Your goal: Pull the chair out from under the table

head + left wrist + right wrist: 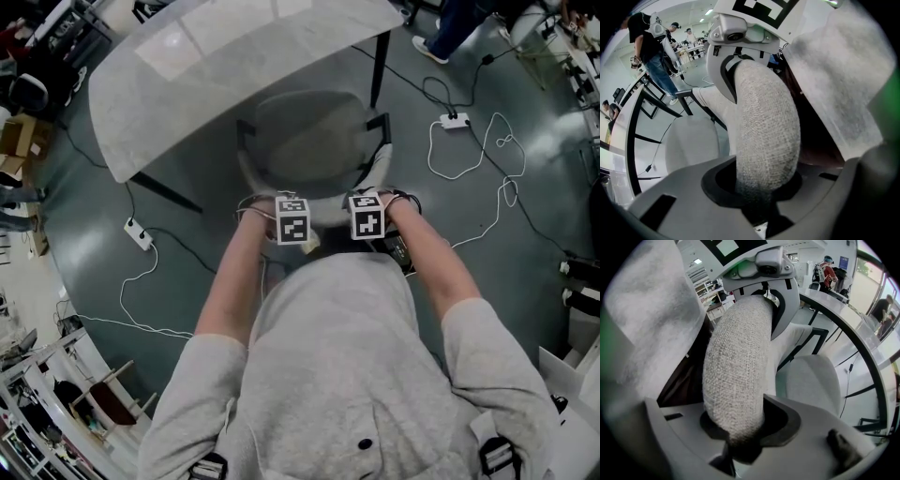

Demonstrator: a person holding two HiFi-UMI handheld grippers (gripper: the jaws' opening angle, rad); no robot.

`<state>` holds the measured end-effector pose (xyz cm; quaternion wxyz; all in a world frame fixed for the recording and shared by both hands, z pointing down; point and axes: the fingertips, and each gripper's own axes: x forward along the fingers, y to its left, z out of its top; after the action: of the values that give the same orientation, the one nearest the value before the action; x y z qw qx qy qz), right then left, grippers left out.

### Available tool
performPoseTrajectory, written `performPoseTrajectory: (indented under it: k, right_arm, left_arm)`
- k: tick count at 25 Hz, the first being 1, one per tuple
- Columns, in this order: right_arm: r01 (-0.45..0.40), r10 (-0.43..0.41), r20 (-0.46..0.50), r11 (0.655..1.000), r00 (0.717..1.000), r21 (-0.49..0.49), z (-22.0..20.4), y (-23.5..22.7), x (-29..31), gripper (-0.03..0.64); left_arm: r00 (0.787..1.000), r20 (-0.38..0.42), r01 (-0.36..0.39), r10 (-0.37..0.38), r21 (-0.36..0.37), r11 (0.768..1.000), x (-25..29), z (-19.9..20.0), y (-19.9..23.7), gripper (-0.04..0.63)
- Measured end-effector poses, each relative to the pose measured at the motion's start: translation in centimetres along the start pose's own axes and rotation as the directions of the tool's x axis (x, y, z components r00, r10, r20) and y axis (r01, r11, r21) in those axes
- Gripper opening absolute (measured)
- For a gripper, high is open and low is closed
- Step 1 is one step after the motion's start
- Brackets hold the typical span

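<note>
A grey fabric chair [309, 131] stands at the edge of the pale glossy table [187, 75], its seat mostly out from beneath the top. My left gripper [292, 214] and right gripper [367, 208] sit side by side on the top rim of the backrest [328, 208], both pointing steeply down. In the left gripper view the padded rim [764, 131] runs between the jaws of the left gripper [759, 190], which is shut on it. In the right gripper view the right gripper [740, 430] clamps the same rim [736, 366], with the seat [811, 376] beyond.
Black table legs [379, 66] flank the chair. White cables [469, 159] and power strips [138, 233] [455, 120] lie on the grey floor on both sides. A person's feet [436, 42] are beyond the table at top right; people [651, 51] stand in the background.
</note>
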<state>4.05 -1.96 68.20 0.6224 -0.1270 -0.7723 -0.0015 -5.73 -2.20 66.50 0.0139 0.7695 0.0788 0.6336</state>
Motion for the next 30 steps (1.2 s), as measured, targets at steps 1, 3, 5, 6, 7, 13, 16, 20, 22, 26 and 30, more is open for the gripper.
performPoseTrajectory:
  k: [1,3,5,6,7,13,16,20,22,26,30]
  right_arm:
    - [0.000,0.000,0.001,1.000,1.000,0.001,-0.1,0.2,0.0,0.124]
    - [0.005,-0.005,0.001,1.000,1.000,0.002,0.0,0.2,-0.1,0.124]
    - [0.006,-0.006,0.000,1.000,1.000,-0.001,0.1,0.3,0.0,0.124]
    - [0.004,-0.004,-0.001,1.000,1.000,-0.004,0.1,0.4,0.0,0.124]
    - [0.003,-0.003,-0.002,1.000,1.000,-0.007,-0.1,0.5,0.1,0.124]
    - [-0.002,0.002,-0.009,1.000,1.000,-0.009,-0.1,1.6,0.1,0.124]
    - [-0.001,0.001,-0.006,1.000,1.000,-0.017,-0.4,2.0,0.1,0.124]
    - [-0.002,0.001,-0.007,1.000,1.000,-0.024,-0.5,2.5,0.2,0.124]
    - [-0.004,0.004,-0.009,1.000,1.000,-0.029,-0.4,2.8,0.2,0.124]
    - [-0.004,0.003,-0.010,0.999,1.000,-0.034,-0.6,3.3,0.3,0.124]
    - [-0.008,0.007,-0.015,0.999,1.000,-0.037,-0.7,4.0,0.4,0.124]
  left_arm:
    - [1.000,0.001,-0.001,0.001,-0.001,1.000,0.0,0.1,-0.1,0.111]
    - [1.000,0.001,-0.004,0.004,-0.002,1.000,0.0,0.2,-0.2,0.110]
    - [1.000,0.002,-0.003,0.003,-0.007,1.000,0.0,0.1,-0.4,0.112]
    - [1.000,0.003,-0.002,0.002,-0.011,1.000,0.1,0.1,-0.5,0.112]
    - [1.000,0.002,-0.002,0.002,-0.014,1.000,0.1,0.2,-0.6,0.112]
    - [1.000,0.003,0.001,-0.001,-0.015,1.000,0.3,0.5,-1.7,0.112]
    - [1.000,0.005,0.001,-0.001,-0.019,1.000,0.3,1.0,-2.0,0.114]
    - [1.000,0.001,-0.008,0.008,-0.030,1.000,0.5,1.1,-2.5,0.114]
    - [1.000,0.004,-0.008,0.008,-0.034,0.999,0.6,1.2,-2.9,0.114]
    - [1.000,0.008,-0.006,0.006,-0.037,0.999,0.7,1.5,-3.4,0.114]
    - [1.000,0.003,-0.004,0.004,-0.040,0.999,0.8,1.7,-4.0,0.114]
